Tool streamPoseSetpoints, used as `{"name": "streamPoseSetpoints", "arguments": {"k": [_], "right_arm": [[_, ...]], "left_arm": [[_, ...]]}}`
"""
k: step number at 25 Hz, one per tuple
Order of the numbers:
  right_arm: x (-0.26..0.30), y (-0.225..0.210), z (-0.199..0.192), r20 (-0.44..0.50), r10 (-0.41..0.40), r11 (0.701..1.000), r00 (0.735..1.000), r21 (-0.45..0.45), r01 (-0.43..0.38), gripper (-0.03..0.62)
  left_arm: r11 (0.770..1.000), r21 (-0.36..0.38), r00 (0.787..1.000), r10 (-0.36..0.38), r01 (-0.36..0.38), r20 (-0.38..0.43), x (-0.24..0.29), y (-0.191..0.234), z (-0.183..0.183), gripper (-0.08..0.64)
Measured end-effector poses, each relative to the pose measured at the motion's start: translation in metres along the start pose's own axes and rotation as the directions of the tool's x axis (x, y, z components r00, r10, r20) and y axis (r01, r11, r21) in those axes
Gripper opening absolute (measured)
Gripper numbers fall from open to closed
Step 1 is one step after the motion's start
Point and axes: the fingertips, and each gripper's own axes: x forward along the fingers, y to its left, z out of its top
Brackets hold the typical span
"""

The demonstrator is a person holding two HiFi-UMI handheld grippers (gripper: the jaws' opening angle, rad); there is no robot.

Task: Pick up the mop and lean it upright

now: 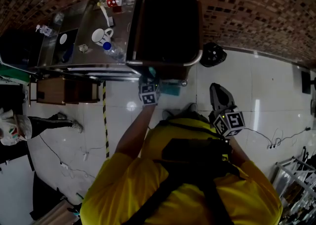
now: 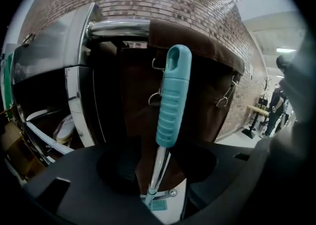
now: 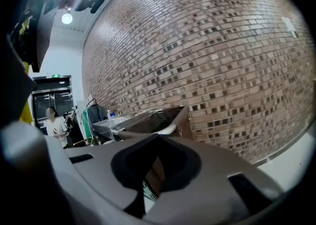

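The left gripper (image 2: 155, 162) has its jaws spread on either side of the mop (image 2: 173, 95). The thin, shiny metal shaft runs up between them, close to the left jaw, with white floor showing beside it. The mop stands nearly upright. Its ribbed teal plastic grip, rounded at the top with a slot through it, rests against the brown sack (image 2: 210, 85) that hangs from a cart's curved steel rail (image 2: 118, 28). The small teal mop head (image 1: 171, 89) sits on the glossy floor tiles at the cart's foot. The right gripper (image 3: 154, 169) is held well apart from the mop, facing a rough brick wall (image 3: 212, 56). Its jaws are drawn together to a thin slit, with nothing between them. A white mug (image 1: 101, 36) stands on the steel counter (image 1: 88, 19).
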Motion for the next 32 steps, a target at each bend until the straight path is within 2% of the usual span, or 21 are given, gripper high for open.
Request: {"name": "streamPoseSetpoints", "arguments": {"k": [4,6,9,10,11,12,16,20,24,31,32], "right_arm": [[0.004,0.005,0.001,-0.002,0.014,1.0,1.0,-0.01,-0.014,0.006],[0.005,0.002,0.003,0.0,0.007,1.0,1.0,-0.008,-0.007,0.006],[0.007,-0.001,0.004,0.0,0.002,1.0,1.0,0.0,-0.002,0.006],[0.007,0.0,0.004,0.001,0.006,1.0,1.0,-0.003,-0.006,0.006],[0.007,0.002,0.004,0.006,0.015,1.0,1.0,-0.012,-0.015,0.006],[0.007,0.004,0.005,0.012,0.026,0.999,1.0,-0.027,-0.026,0.006],[0.008,0.016,0.005,0.016,0.057,0.995,0.998,-0.077,-0.056,0.005],[0.01,0.023,0.007,0.022,0.073,0.995,0.997,-0.076,-0.072,0.005],[0.004,0.03,0.021,0.051,0.073,0.994,0.996,-0.088,-0.069,0.005],[0.001,0.034,0.028,0.061,0.068,0.994,0.996,-0.095,-0.062,0.005],[0.001,0.035,0.027,0.059,0.067,0.994,0.996,-0.094,-0.061,0.005]], "left_arm": [[1.0,0.003,0.999,-0.024,0.024,0.032,-0.031,-0.003,0.002,0.207],[0.999,-0.023,0.998,-0.026,0.027,0.065,-0.061,-0.004,0.008,0.207],[0.996,-0.083,0.988,0.001,0.013,0.157,-0.119,0.0,0.033,0.196],[0.995,-0.095,0.981,0.012,0.007,0.192,-0.139,0.002,0.043,0.141],[0.995,-0.098,0.974,0.018,0.005,0.228,-0.159,0.004,0.053,0.044],[0.996,-0.092,0.965,0.015,0.009,0.26,-0.177,0.004,0.064,0.001],[0.997,-0.075,0.936,-0.001,0.029,0.352,-0.227,-0.004,0.107,0.001],[0.996,-0.087,0.918,0.015,0.021,0.396,-0.243,-0.007,0.131,0.001],[0.999,-0.05,0.902,0.011,0.011,0.432,-0.255,-0.014,0.143,0.0],[0.999,-0.04,0.904,0.009,0.009,0.428,-0.252,-0.009,0.147,0.004],[0.999,-0.037,0.906,0.003,0.014,0.423,-0.252,-0.009,0.147,0.041]]}}
